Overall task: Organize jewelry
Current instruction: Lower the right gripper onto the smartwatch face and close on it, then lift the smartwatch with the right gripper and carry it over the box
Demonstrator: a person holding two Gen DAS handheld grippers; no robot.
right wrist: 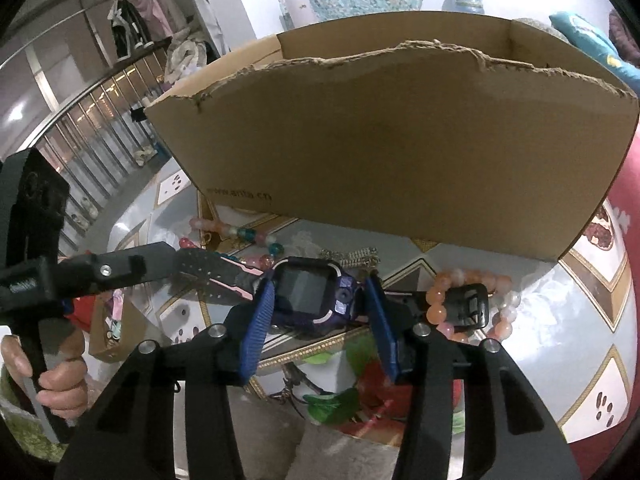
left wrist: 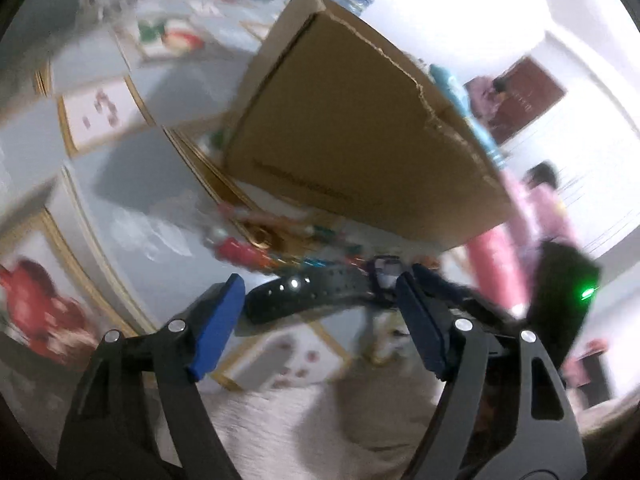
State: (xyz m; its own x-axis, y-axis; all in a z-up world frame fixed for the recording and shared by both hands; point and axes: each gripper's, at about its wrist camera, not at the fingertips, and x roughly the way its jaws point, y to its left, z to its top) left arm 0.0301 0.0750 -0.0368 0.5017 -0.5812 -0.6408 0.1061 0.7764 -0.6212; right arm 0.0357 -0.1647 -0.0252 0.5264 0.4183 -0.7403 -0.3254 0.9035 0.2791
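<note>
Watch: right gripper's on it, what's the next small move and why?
Probably lift the watch clear of the table and toward the cardboard box: the right gripper already clamps its case, the strap trails sideways, and the left gripper straddles the strap without pressing it.

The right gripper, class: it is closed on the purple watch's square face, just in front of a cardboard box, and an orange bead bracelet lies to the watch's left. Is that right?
One detail is wrong. In the right wrist view the right gripper does clamp the purple watch before the cardboard box, but the orange bead bracelet lies to the watch's right.
</note>
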